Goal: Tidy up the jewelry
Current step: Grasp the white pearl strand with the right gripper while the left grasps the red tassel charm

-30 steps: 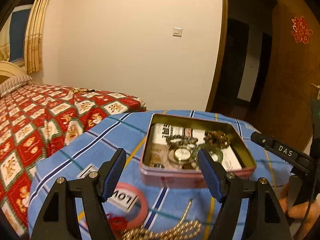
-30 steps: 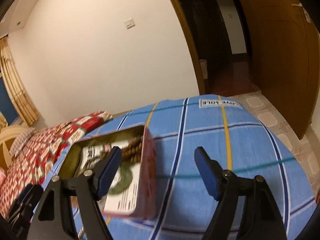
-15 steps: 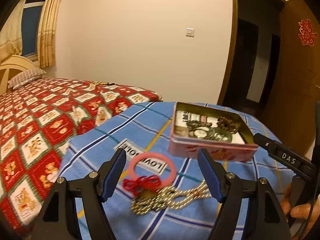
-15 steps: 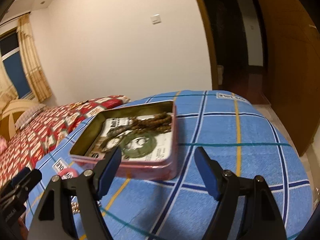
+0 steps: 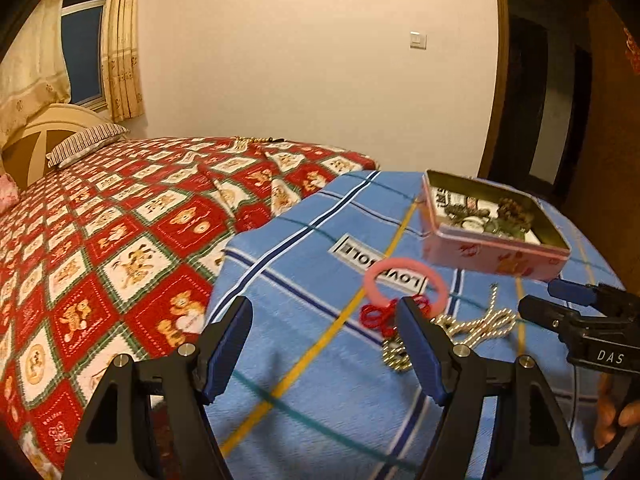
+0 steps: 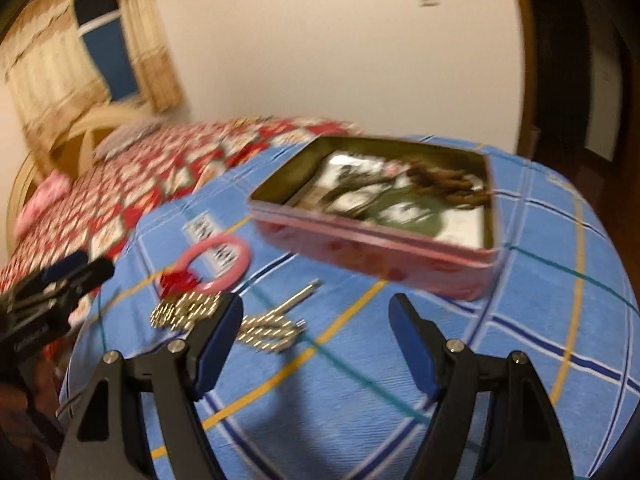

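An open pink tin (image 5: 496,254) (image 6: 372,250) holding beads, a watch and a green ring stands on the blue checked cloth (image 5: 312,368) (image 6: 540,280). In front of it lie a pink bangle (image 5: 404,282) (image 6: 218,258) with a red cord (image 5: 376,316) (image 6: 176,282) and a gold bead chain (image 5: 472,328) (image 6: 256,328). My left gripper (image 5: 326,350) hovers open over bare cloth, left of the bangle. My right gripper (image 6: 316,344) is open above the cloth, near the chain, with nothing between its fingers. That view is blurred.
A bed with a red patterned cover (image 5: 104,232) adjoins the cloth's left side. A striped pillow (image 5: 86,144) and headboard lie far left. A dark doorway (image 5: 536,112) and wooden door stand behind the tin. The right gripper's body (image 5: 592,332) shows in the left view.
Both views have swung left. The tin slid from centre to the right in the left view; bangle and chain came into sight. The right gripper rolled level. Jaws unchanged.
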Tool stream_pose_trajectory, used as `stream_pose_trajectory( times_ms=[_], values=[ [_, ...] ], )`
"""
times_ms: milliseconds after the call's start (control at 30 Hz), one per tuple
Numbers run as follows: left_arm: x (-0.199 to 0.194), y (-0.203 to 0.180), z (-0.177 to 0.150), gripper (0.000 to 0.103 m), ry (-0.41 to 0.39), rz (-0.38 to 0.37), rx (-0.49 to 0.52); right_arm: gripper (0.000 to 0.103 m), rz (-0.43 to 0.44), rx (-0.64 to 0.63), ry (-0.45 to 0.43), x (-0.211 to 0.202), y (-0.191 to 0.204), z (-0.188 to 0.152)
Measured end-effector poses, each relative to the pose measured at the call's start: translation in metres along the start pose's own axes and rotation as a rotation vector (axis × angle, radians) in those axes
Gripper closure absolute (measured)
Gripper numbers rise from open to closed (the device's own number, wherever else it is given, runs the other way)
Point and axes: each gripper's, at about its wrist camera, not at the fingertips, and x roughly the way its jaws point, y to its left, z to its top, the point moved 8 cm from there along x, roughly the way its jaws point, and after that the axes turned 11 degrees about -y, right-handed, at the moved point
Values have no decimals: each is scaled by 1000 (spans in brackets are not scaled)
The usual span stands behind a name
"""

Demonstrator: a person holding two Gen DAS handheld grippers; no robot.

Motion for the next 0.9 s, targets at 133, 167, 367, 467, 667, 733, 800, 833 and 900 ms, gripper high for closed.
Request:
stream_pose_trajectory(
  times_ms=[133, 167, 367, 467, 667, 733, 800, 833, 900],
  values=[
    [0, 3, -4, 29, 14, -19, -15, 25, 37, -55, 38, 9, 15, -3],
    [-1, 4, -4, 29, 17, -18, -13, 25, 47, -76, 42, 11, 20, -3],
    [-5, 4, -3, 29, 20, -22, 27, 25, 203, -261, 133, 34, 57, -9],
    [-4, 4, -5, 29, 33, -27, 38, 25, 230, -370, 199, 50, 66, -20],
    [1, 3, -8, 29, 54, -44, 18, 58, 184, -484, 195, 45, 64, -25],
    [1, 0, -9, 29, 59, -55, 10, 88, 138, -491, 205, 42, 56, -26],
    [1, -4, -10, 29, 60, -64, 16, 88, 141, -428, 217, 40, 48, -26],
    [1, -6, -10, 29, 62, -73, 25, 88, 136, -391, 215, 38, 43, -25],
    [2, -12, -12, 29, 69, -88, 38, 88, 132, -327, 207, 35, 36, -25]
  ],
)
